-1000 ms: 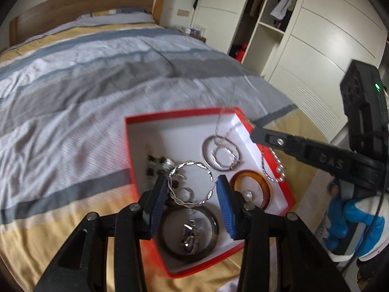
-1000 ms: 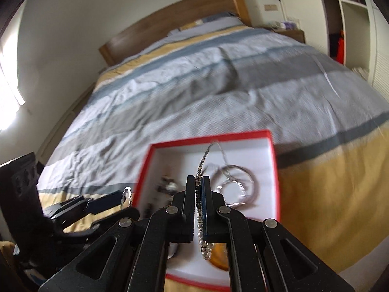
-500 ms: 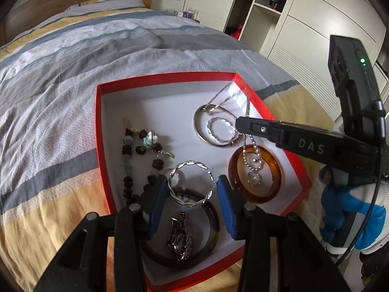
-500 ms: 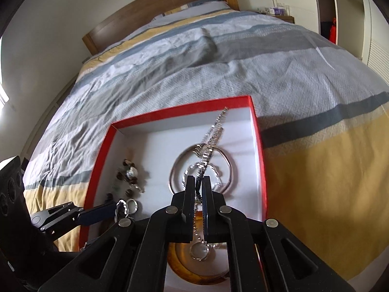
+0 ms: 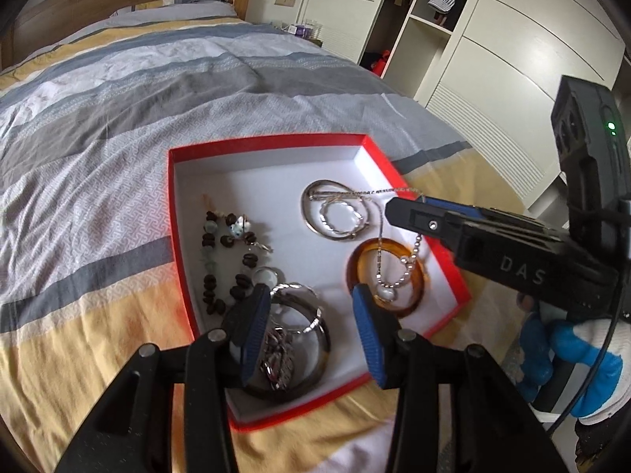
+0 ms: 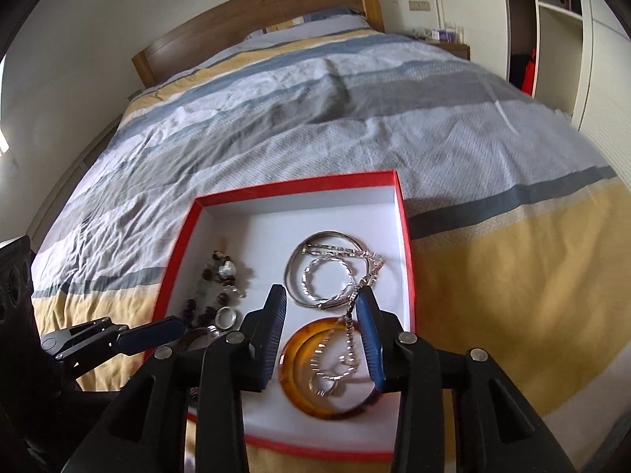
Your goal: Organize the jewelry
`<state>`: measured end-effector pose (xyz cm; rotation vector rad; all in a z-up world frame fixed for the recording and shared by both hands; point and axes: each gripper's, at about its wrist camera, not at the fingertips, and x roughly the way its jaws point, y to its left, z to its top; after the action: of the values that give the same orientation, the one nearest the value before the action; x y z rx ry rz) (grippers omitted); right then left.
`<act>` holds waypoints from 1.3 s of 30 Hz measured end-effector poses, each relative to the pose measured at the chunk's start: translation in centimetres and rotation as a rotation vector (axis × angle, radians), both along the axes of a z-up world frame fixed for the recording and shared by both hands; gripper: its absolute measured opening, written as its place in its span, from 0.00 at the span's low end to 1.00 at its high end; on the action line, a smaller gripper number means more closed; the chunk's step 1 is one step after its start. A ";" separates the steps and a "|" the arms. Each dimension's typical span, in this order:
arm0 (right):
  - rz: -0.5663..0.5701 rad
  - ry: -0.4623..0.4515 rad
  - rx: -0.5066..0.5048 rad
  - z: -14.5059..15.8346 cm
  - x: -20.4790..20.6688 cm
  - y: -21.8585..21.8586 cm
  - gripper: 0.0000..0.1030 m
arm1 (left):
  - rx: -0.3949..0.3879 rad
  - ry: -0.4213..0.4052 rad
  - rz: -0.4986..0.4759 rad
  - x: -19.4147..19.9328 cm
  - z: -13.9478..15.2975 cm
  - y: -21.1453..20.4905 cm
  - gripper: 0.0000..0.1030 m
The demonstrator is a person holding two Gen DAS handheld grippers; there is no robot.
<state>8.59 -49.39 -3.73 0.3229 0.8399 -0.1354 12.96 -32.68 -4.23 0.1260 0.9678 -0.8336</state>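
Note:
A red box [image 5: 268, 142] with a white floor lies on the bed. My left gripper [image 5: 311, 307] hangs open over its near corner. A twisted silver ring [image 5: 299, 287] lies loose between the pads, on a dark bangle [image 5: 321, 354]. My right gripper [image 6: 321, 293] is over the box's right side and its jaws are opening. A silver chain [image 6: 351, 339] rests against its right pad without being pinched and trails onto an amber bangle [image 6: 299, 390]. A silver bangle [image 6: 292, 272] and a beaded bracelet [image 6: 221, 272] lie farther in.
The striped bed cover [image 6: 355, 98] stretches to a wooden headboard [image 6: 256, 12]. White wardrobes [image 5: 493, 59] stand to the right, past the bed's edge. A gloved hand [image 5: 572, 347] holds the right gripper's handle.
The right jaws have parted and let go of the chain, which now sags onto the amber bangle. The twisted ring has slipped from the left pads onto the dark bangle. Both grippers came lower over the box.

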 end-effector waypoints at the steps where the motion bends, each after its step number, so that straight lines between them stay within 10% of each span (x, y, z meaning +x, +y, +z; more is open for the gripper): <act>1: 0.002 -0.007 -0.005 0.4 -0.4 0.3 0.36 | -0.002 0.000 0.000 -0.2 0.3 0.2 0.41; 20: -0.013 -0.082 -0.039 5.9 -9.3 7.3 0.47 | -0.007 -0.106 0.251 -7.3 7.6 13.6 0.50; 39: 0.099 -0.198 -0.199 9.6 -15.6 22.8 0.97 | 0.058 -0.277 0.580 -15.7 10.6 28.5 0.50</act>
<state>-7.00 -26.57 5.92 0.1047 0.6391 -0.0917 -2.71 -4.22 6.40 0.0061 0.7105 -0.2452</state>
